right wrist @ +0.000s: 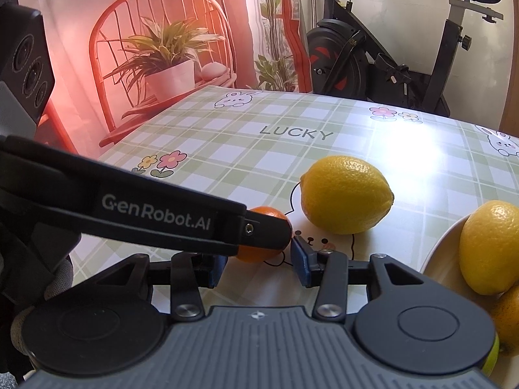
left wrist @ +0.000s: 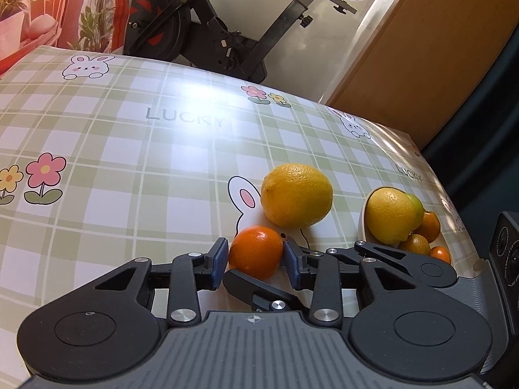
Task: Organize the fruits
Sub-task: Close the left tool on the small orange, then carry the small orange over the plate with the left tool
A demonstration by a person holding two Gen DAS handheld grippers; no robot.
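- The left gripper (left wrist: pixel 254 259) is clamped on the small orange (left wrist: pixel 256 251), low in the frame's centre.
- Lift it straight up, clear of the lemon (left wrist: pixel 296 194) just behind.
- Carry it to the bowl (left wrist: pixel 365 223) at the right.
- The right gripper (right wrist: pixel 256 267) is unclenched, holding nothing.

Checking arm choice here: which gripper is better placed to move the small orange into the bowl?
Left. Its gripper has the orange between its pads; the right gripper is empty, though nearer the bowl.
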